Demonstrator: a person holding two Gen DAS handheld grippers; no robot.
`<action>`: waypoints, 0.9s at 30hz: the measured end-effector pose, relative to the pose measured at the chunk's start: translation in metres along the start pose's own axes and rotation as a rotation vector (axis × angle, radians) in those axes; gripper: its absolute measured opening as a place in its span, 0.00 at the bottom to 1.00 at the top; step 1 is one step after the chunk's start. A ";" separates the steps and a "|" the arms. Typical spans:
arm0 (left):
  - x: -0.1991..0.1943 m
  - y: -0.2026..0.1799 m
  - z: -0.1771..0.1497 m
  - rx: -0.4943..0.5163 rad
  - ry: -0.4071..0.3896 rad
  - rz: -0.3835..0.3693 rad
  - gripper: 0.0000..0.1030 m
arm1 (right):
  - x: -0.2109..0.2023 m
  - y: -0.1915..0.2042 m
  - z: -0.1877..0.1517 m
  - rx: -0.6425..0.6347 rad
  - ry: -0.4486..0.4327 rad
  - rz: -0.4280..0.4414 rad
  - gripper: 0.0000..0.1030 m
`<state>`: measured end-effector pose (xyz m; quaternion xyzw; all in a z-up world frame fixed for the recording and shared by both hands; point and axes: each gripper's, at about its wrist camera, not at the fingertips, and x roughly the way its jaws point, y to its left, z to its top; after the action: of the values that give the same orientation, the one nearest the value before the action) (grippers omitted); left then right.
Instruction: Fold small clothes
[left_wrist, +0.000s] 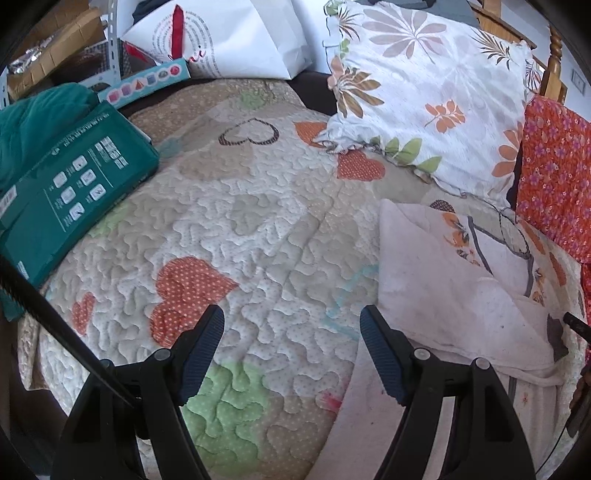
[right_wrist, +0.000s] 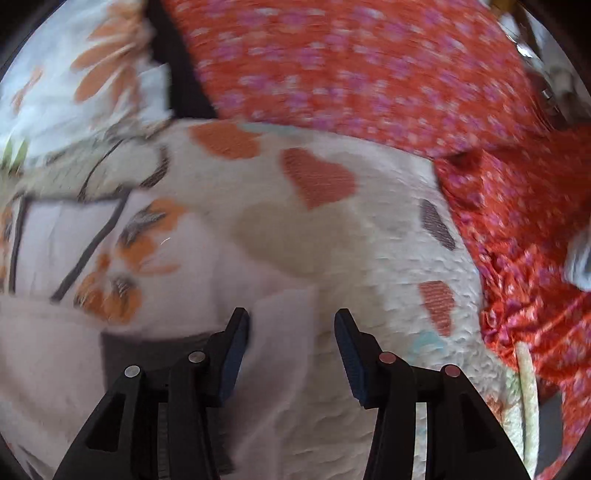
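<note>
A small pale pink garment (left_wrist: 454, 288) with orange flowers and dark lines lies partly folded on the quilted bedspread (left_wrist: 258, 229), at the right of the left wrist view. My left gripper (left_wrist: 291, 328) is open and empty above the quilt, just left of the garment's edge. In the blurred right wrist view the same garment (right_wrist: 92, 258) lies at the left. My right gripper (right_wrist: 291, 332) is open, with a corner of the garment lying between and below its fingers; whether it touches is unclear.
A floral pillow (left_wrist: 424, 92) lies at the head of the bed. An orange-red flowered cloth (left_wrist: 554, 177) lies along the right side, large in the right wrist view (right_wrist: 369, 66). A green box (left_wrist: 70, 192) and a white bag (left_wrist: 229, 40) sit at the left and back.
</note>
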<state>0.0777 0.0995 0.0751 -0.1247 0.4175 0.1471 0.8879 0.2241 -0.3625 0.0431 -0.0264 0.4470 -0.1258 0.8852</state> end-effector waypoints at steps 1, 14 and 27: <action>0.001 -0.001 0.000 0.001 0.004 -0.001 0.73 | -0.008 -0.008 -0.003 0.024 -0.013 0.040 0.50; 0.012 -0.014 -0.009 0.042 0.047 -0.008 0.73 | -0.018 -0.009 -0.050 0.044 0.089 0.353 0.07; 0.047 0.011 -0.026 0.005 0.233 -0.132 0.73 | -0.061 -0.091 -0.122 0.258 0.064 0.360 0.64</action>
<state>0.0841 0.1077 0.0213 -0.1662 0.5091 0.0717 0.8415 0.0738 -0.4274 0.0322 0.1710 0.4525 -0.0226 0.8749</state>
